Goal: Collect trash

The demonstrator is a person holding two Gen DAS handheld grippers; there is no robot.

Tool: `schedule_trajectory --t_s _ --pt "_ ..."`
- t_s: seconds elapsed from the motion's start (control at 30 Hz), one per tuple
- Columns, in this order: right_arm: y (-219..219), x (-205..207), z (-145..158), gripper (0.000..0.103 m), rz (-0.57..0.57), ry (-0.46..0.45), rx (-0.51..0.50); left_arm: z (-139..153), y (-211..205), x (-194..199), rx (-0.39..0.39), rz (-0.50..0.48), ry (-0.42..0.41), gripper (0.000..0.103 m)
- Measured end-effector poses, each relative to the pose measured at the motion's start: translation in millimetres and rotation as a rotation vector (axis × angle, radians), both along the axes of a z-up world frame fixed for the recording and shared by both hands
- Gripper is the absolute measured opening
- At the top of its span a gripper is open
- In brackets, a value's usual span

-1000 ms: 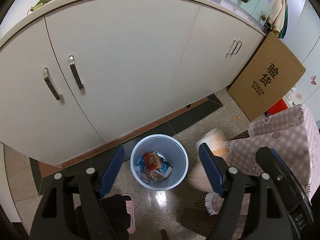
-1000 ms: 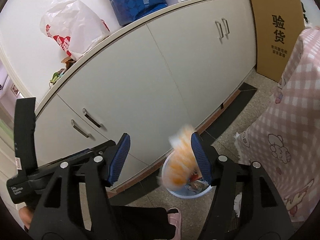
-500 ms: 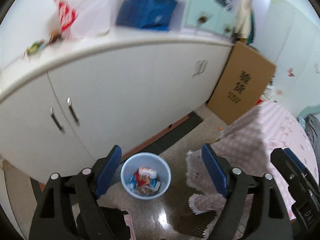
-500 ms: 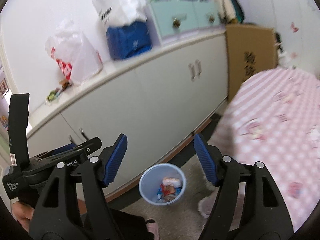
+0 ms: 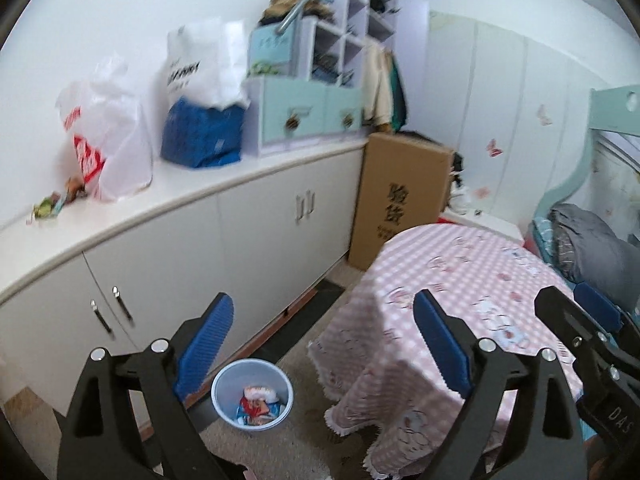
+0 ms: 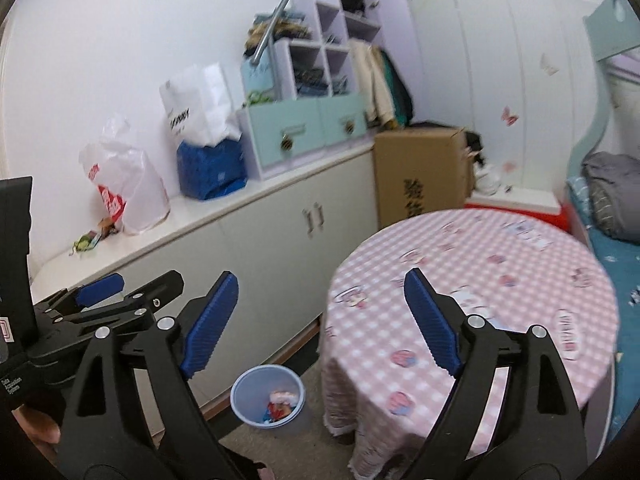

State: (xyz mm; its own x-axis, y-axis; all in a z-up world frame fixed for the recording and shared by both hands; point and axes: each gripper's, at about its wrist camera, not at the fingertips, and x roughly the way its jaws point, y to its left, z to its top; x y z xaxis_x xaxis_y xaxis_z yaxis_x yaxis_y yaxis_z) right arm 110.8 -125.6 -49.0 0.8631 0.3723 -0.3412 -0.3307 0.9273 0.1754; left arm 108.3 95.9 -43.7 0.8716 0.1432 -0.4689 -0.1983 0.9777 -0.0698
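Wrappers (image 5: 256, 402), crinkly, light and soft, fill the pale-blue round plastic bin (image 5: 224, 384) at six o'clock; we would pinch loose edges, left gripper (image 5: 320, 344) and right gripper (image 6: 318, 320) both agape, empty.

Two grippers: the left gripper (image 5: 322, 342) and the right gripper (image 6: 320, 312), each with two blue-padded fingers. One blue trash bin (image 5: 252, 394) sits at the lower centre, holding several wrappers, too jumbled to count. One round table (image 6: 472, 280) fills the right. Along the counter (image 5: 200, 196) at the left stand two white plastic bags, one blue package (image 5: 202, 134) and two mint drawers. One cardboard box (image 5: 400, 200) stands at centre.
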Motion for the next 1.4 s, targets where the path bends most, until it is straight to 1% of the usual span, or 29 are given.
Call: schedule_trajectory --t_s 0.13,0.3,0.6,0.7,0.9,1.4 --pt "-23 -32 17 0.086 -0.041 -0.047 0.006 21 -24 -26 0.023 -0.027 -0.059 0.093" --pt "-47 -68 34 0.088 -0.089 -0.096 0.017 41 -46 -54 0.040 -0.069 -0.118 0.094" --pt "-71 -107 50 0.088 -0.161 -0.154 0.007 57 -72 -81 0.057 -0.128 -0.176 0.095" --pt "-76 -116 54 0.089 -0.188 -0.171 -0.006 61 -78 -90 0.067 -0.145 -0.198 0.095" --pt "-76 -128 58 0.089 -0.203 -0.186 -0.019 65 -86 -100 0.078 -0.164 -0.221 0.095" --pt "-77 -134 59 0.089 -0.212 -0.191 -0.026 68 -88 -105 0.084 -0.180 -0.232 0.095"
